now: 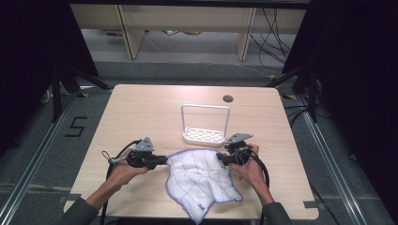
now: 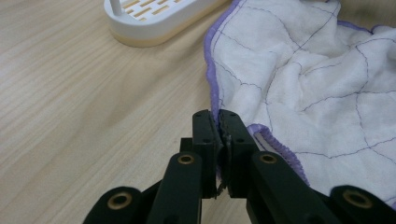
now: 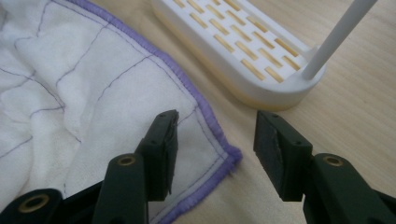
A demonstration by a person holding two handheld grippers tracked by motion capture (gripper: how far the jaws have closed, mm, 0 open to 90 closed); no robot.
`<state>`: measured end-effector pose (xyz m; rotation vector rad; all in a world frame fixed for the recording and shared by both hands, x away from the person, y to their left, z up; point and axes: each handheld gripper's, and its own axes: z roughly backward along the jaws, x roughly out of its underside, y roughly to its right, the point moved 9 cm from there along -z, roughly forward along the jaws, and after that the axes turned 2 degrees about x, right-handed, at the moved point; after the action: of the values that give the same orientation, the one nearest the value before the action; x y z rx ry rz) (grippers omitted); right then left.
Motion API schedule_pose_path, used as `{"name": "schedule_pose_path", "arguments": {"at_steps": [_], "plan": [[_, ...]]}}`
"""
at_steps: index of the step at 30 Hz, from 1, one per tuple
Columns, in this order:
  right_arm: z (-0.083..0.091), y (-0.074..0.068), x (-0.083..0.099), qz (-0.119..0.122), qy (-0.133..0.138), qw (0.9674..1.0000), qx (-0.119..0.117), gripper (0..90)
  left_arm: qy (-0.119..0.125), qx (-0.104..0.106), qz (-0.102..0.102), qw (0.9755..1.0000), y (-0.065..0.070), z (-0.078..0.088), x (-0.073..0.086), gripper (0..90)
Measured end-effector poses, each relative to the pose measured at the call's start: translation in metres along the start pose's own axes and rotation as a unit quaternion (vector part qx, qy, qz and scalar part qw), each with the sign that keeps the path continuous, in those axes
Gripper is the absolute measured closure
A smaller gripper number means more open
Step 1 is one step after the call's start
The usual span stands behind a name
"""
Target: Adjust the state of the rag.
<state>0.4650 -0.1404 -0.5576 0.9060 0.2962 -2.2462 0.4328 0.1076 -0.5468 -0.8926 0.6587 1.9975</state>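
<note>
white slotted rack [image 1: 204, 134] with hoop handle, wooden table [image 1: 141, 112], grommet hole [image 1: 228, 99]

Even overhead light is brightening the table [image 1: 141, 112] at the high view's centre; its sides are sinking into black. Both gripper views are blurring slightly at their upper edges.

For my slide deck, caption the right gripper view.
Open right gripper poised over the purple-hemmed corner of the white cloth, beside the white rack.

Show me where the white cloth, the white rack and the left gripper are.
white cloth [image 1: 202, 176], high view, middle of the fabric.
white rack [image 1: 204, 135], high view, slotted base.
left gripper [image 2: 219, 128], left gripper view, tips shut on the cloth's purple hem.
</note>
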Motion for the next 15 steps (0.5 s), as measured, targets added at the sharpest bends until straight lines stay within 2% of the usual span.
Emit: {"name": "schedule_pose_path", "arguments": {"at_steps": [1, 2, 4, 5, 7, 8, 9, 10, 11, 13, 14, 15], "plan": [[-0.001, -0.001, 0.002, -0.004, -0.013, 0.9999, 0.000, 50.6, 0.001, 0.000, 0.002, 1.0000, 0.000, -0.001, 0.000, 85.0], [-0.005, 0.002, 0.003, 0.003, -0.013, 0.9999, 0.010, 50.6, -0.005, -0.003, -0.002, 1.0000, -0.001, -0.001, 0.001, 85.1], [-0.009, 0.004, 0.005, -0.003, -0.021, 0.9997, 0.013, 50.6, -0.003, 0.000, 0.000, 1.0000, -0.001, -0.002, 0.001, 85.1], [-0.009, 0.005, 0.007, -0.002, -0.034, 0.9993, 0.012, 50.7, -0.003, 0.000, -0.001, 1.0000, -0.001, -0.003, 0.001, 85.1], [-0.012, 0.006, 0.008, -0.004, -0.032, 0.9994, 0.013, 51.8, -0.005, -0.001, 0.001, 1.0000, -0.001, -0.003, 0.001, 85.1], [-0.011, 0.006, 0.009, 0.001, -0.039, 0.9992, 0.007, 57.3, -0.005, 0.000, 0.002, 1.0000, -0.001, -0.004, 0.001, 85.1], [-0.012, 0.004, 0.008, -0.006, -0.029, 0.9996, 0.003, 61.7, -0.005, 0.000, 0.002, 1.0000, -0.001, -0.004, 0.001, 85.1], [-0.012, 0.003, 0.008, 0.006, -0.027, 0.9996, -0.004, 67.3, -0.005, -0.001, -0.002, 1.0000, -0.002, -0.005, 0.000, 85.1], [-0.012, 0.003, 0.008, 0.006, -0.027, 0.9996, -0.004, 67.3, -0.005, -0.001, -0.002, 1.0000, -0.002, -0.005, 0.000, 85.1], [-0.012, 0.000, 0.008, 0.001, -0.020, 0.9997, -0.015, 80.3, -0.005, -0.004, -0.003, 1.0000, -0.002, -0.006, 0.000, 85.2], [-0.009, -0.001, 0.009, 0.013, -0.025, 0.9995, -0.012, 87.0, -0.004, -0.001, -0.005, 1.0000, -0.001, -0.006, -0.002, 85.4], [-0.009, -0.001, 0.009, 0.013, -0.025, 0.9995, -0.012, 87.0, -0.004, -0.001, -0.005, 1.0000, -0.001, -0.006, -0.002, 85.5]]}}
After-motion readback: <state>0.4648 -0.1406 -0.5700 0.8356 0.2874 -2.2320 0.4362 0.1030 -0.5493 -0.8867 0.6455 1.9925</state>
